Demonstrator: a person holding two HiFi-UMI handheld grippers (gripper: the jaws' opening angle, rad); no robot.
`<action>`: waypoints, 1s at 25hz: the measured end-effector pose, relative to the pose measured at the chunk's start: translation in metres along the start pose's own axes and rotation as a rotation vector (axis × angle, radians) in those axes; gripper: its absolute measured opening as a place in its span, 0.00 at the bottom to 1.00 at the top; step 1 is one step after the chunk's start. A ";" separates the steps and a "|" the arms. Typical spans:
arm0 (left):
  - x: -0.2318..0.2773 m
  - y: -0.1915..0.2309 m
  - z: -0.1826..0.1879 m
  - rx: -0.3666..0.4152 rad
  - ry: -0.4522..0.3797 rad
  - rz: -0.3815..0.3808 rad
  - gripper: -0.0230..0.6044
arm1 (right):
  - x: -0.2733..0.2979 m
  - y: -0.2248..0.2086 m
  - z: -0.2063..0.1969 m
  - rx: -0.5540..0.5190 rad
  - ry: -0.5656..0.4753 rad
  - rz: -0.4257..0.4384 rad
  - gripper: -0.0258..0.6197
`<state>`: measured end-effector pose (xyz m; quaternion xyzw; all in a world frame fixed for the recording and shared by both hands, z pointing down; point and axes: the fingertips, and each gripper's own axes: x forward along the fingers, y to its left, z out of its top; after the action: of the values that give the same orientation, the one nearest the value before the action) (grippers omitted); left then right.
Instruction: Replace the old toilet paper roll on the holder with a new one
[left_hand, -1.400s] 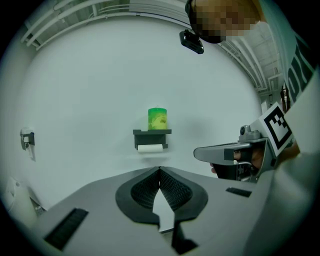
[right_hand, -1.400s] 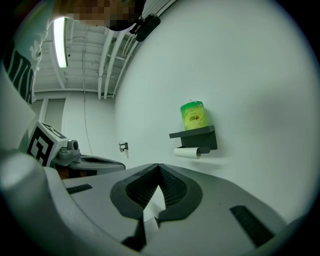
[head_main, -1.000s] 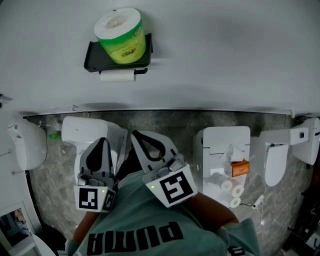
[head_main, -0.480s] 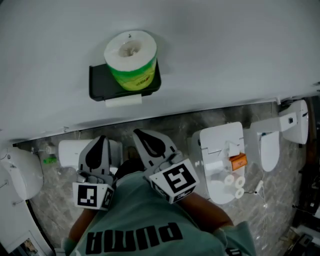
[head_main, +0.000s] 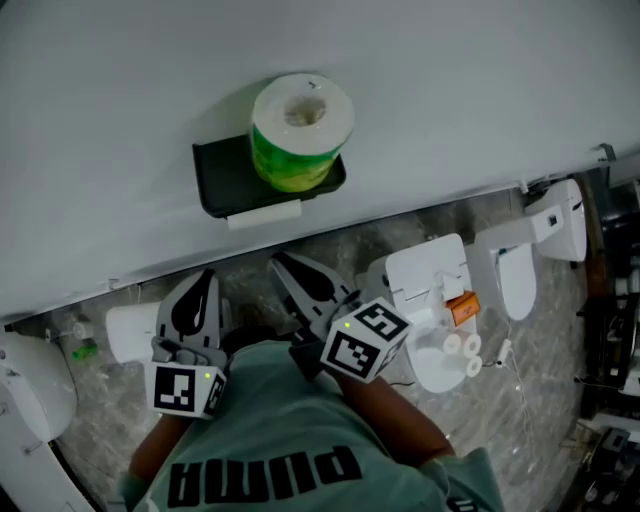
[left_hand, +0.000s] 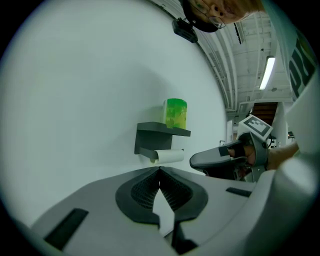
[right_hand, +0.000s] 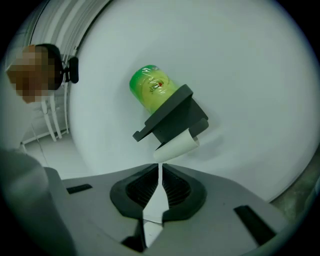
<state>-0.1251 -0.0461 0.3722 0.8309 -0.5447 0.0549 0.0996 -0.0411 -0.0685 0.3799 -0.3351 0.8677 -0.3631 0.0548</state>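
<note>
A black wall holder (head_main: 225, 180) carries a new roll in green wrapper (head_main: 297, 130) standing on its shelf. The thin old white roll (head_main: 262, 213) hangs under the shelf. My left gripper (head_main: 208, 274) and right gripper (head_main: 278, 260) are side by side below the holder, apart from it, both pointing at the wall. In the left gripper view the jaws (left_hand: 159, 168) meet at the tips, shut and empty, with the holder (left_hand: 162, 132) ahead. In the right gripper view the jaws (right_hand: 159, 165) are shut and empty just below the old roll (right_hand: 175, 147).
A white toilet cistern (head_main: 425, 275) stands at the right with an orange item (head_main: 460, 307) and several small rolls (head_main: 462, 350) on it. More white fixtures (head_main: 545, 235) sit further right and another (head_main: 130, 330) at the left. The wall (head_main: 480, 90) around the holder is plain.
Both grippers have come closer to the wall under the holder. The right gripper has rolled, its marker cube now tilted. The holder sits further right and lower in the head view.
</note>
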 end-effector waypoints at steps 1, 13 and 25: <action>0.000 0.002 -0.001 -0.003 -0.003 -0.015 0.04 | 0.001 -0.002 -0.001 0.044 -0.018 -0.008 0.05; 0.018 0.014 -0.015 0.014 0.004 -0.088 0.04 | 0.009 -0.008 0.000 0.326 -0.146 0.025 0.20; 0.032 0.028 -0.009 -0.019 0.019 -0.017 0.04 | 0.047 -0.012 0.015 0.497 -0.141 0.168 0.35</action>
<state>-0.1381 -0.0834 0.3908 0.8340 -0.5370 0.0565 0.1132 -0.0653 -0.1126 0.3842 -0.2628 0.7707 -0.5347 0.2257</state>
